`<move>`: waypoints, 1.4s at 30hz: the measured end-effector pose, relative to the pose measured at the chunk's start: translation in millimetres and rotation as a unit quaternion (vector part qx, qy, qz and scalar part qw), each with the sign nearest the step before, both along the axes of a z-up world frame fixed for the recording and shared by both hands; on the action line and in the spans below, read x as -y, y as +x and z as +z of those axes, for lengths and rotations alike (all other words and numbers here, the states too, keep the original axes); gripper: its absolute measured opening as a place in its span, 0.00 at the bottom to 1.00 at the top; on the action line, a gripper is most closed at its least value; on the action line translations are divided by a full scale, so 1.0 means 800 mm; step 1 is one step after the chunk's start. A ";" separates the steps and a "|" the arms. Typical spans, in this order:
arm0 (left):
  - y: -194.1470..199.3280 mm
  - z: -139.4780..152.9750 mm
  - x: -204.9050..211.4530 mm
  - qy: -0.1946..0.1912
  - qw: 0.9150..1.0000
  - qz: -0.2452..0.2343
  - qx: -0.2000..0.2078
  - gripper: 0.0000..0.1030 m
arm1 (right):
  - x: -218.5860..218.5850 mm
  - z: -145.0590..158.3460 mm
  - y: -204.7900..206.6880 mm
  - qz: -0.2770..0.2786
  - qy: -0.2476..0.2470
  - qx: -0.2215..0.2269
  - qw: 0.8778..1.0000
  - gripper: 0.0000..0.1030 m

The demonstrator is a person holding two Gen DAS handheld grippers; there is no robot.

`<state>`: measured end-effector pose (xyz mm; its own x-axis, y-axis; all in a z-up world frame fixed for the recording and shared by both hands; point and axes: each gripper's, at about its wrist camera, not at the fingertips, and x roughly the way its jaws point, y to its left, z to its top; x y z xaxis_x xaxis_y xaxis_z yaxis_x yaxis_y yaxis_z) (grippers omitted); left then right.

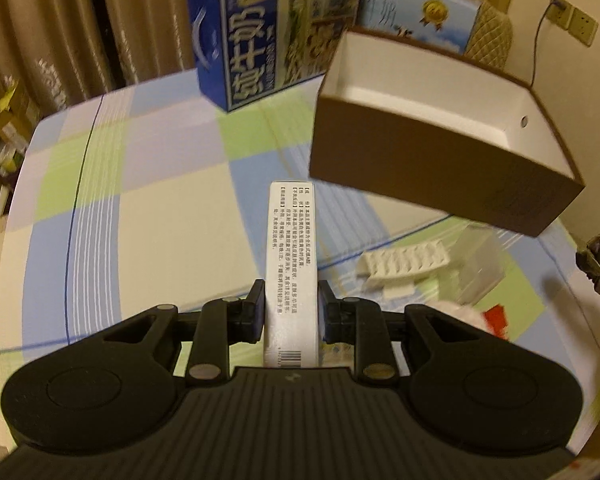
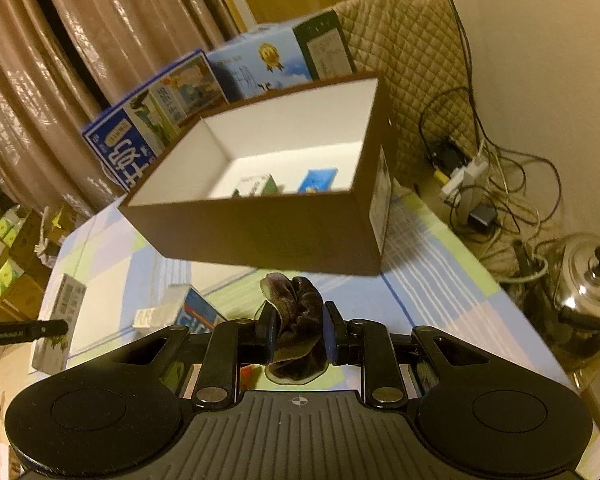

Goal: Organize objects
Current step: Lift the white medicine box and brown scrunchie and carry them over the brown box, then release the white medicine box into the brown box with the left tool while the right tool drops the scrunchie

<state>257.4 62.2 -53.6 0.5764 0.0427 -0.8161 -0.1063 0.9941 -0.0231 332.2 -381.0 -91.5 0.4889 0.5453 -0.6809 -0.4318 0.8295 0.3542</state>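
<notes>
Left wrist view: a long white carton (image 1: 290, 264), printed with fine text and a barcode, is held lengthwise between the jaws of the left gripper (image 1: 291, 312), which are clamped on its near end. It is judged light, stiff and thin-walled; a grip on the flat side faces near the middle would be steadier, since heavy pressure could crush it. Ahead and to the right of the jaws stands an open brown box (image 1: 440, 160) with a white lining. A white blister tray (image 1: 404, 262) and a clear plastic case (image 1: 478, 264) lie right of the jaws.

Right wrist view: a dark scrunchie (image 2: 298, 332) is pinched between the jaws of the right gripper (image 2: 299, 338), which are closed on it. It is judged soft, light, compressible, unlikely to slip and safe to drop. Directly ahead of the jaws, the brown box already holds two small cartons (image 2: 292, 184).

Surface: a table under a checked cloth (image 1: 160, 200) of blue, green and cream, judged flat and slightly yielding.

Room: two large milk cartons (image 1: 276, 28) stand beyond the box; curtains (image 1: 52, 40), a quilted cover (image 2: 412, 64), tangled cables (image 2: 480, 184) and a steel kettle (image 2: 588, 280) are noted.
</notes>
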 end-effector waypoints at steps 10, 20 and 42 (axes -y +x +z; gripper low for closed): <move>0.048 0.037 0.034 0.017 0.999 -0.032 0.032 0.21 | -0.015 0.033 0.023 0.030 0.013 0.032 0.999 0.20; 0.114 0.071 0.072 0.035 0.995 -0.064 0.066 0.21 | -0.032 0.060 0.068 0.049 0.024 0.065 0.996 0.20; 0.306 0.023 0.128 0.038 0.994 -0.104 0.012 0.21 | -0.085 0.034 0.207 0.031 -0.010 0.054 0.998 0.20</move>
<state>502.4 -40.5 -35.1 0.5989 -0.0192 -0.8006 0.1023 0.9934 0.0527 497.7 -313.2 -64.7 0.5255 0.5637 -0.6373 -0.5178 0.8062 0.2861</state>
